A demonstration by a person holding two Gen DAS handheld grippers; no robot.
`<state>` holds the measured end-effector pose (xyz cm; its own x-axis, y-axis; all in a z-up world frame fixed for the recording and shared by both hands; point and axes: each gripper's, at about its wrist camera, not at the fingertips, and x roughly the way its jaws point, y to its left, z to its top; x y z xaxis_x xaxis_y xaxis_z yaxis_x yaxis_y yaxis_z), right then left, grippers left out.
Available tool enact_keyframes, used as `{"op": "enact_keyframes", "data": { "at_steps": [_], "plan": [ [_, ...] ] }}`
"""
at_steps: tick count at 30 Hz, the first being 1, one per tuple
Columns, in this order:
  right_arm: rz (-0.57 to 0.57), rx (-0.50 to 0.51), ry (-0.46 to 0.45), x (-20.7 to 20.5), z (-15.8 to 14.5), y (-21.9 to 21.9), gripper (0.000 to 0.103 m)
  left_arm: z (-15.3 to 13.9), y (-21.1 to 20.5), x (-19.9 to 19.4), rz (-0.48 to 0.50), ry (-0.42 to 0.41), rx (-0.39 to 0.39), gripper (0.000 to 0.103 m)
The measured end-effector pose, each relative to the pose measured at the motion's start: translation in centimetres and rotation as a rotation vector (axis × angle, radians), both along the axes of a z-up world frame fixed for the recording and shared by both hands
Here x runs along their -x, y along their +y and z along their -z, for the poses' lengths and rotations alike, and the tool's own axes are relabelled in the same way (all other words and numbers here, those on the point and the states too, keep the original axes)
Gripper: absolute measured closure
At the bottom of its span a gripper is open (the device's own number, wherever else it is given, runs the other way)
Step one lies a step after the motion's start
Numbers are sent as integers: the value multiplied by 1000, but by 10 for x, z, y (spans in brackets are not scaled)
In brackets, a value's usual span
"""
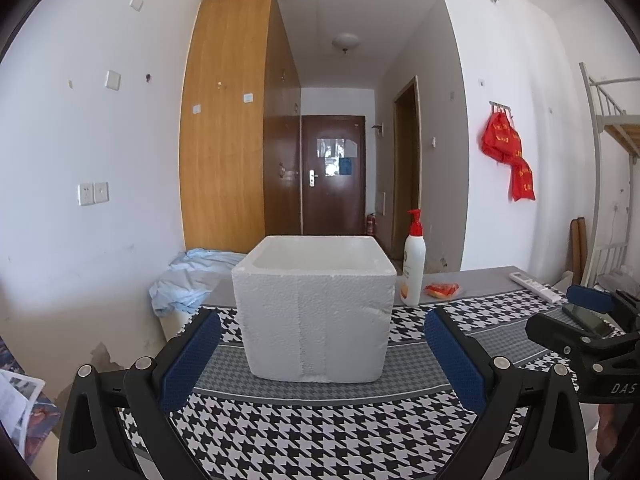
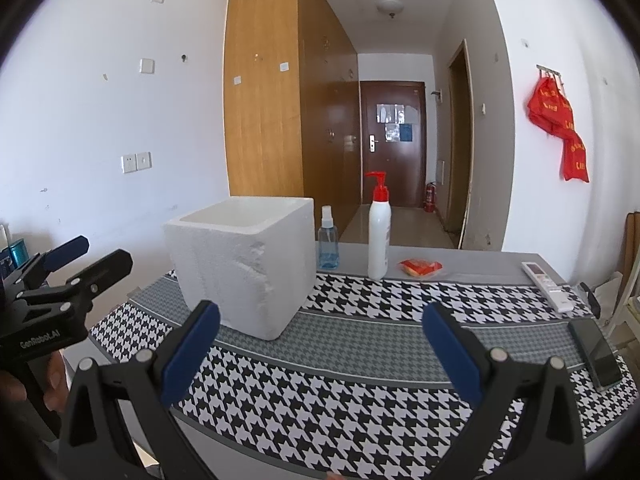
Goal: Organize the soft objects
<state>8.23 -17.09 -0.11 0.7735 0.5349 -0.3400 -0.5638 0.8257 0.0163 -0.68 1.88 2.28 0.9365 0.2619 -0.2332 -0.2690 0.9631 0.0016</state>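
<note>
A white foam box (image 1: 316, 308) stands open-topped on the houndstooth cloth (image 1: 320, 432); it also shows in the right wrist view (image 2: 244, 264). My left gripper (image 1: 322, 340) is open and empty, its blue pads level with the box's near side. My right gripper (image 2: 322, 340) is open and empty, to the right of the box. A small orange soft packet (image 1: 442, 290) lies behind the box to the right; it also shows in the right wrist view (image 2: 420, 267). A pale blue crumpled cloth (image 1: 192, 280) lies beyond the table's left end.
A white pump bottle (image 2: 379, 236) and a blue spray bottle (image 2: 328, 246) stand behind the box. A white remote (image 2: 546, 286) and a dark phone (image 2: 596, 354) lie at the table's right end. Red bags (image 2: 560, 120) hang on the right wall.
</note>
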Motion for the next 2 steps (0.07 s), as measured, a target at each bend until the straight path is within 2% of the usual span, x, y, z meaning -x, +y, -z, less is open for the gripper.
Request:
{"op": "enact_keyframes", "data": {
  "at_steps": [2],
  "plan": [
    [-3, -3, 6, -1, 1, 0, 1, 0, 0, 0, 3, 0, 2, 1]
  ]
}}
